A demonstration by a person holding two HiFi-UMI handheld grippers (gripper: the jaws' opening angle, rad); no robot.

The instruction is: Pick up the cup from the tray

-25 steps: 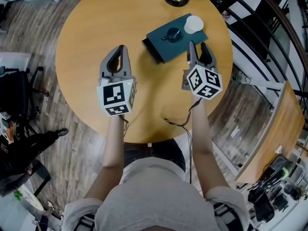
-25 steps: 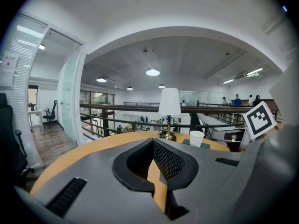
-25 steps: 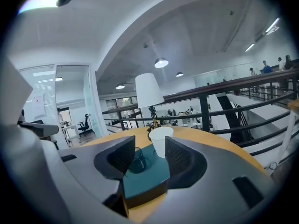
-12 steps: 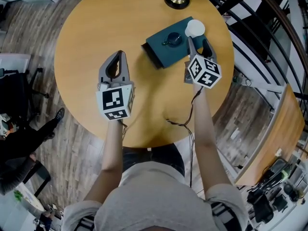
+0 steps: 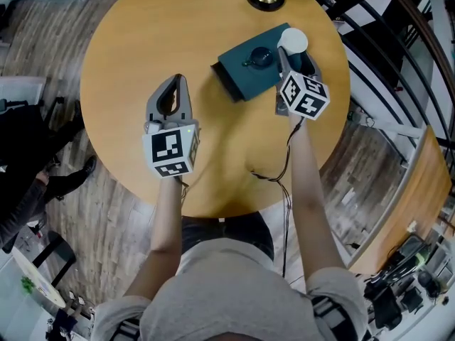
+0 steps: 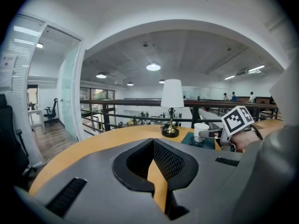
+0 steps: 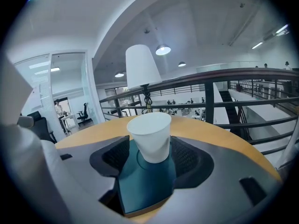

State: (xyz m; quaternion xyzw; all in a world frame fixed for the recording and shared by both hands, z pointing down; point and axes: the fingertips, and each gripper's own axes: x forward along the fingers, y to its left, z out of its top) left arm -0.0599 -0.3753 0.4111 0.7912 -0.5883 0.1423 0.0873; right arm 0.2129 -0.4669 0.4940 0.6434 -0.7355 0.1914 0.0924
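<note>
grey left tool, grey right tool, black-white marker cubes, grey t-shirt, black cable.

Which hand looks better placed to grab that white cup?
Right. The right gripper has just been opening its jaws; they stand apart either side of the cup on the tray, not pressing it. The left gripper hovers shut over bare table, well away.

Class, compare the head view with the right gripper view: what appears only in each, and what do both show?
Only the head view: the left gripper, shut and empty, and a small dark object on the tray. Only the right gripper view: the ceiling lights and a glass partition. Both: the white cup standing on the teal tray, between the jaws of the right gripper, which have just been opening.
</note>
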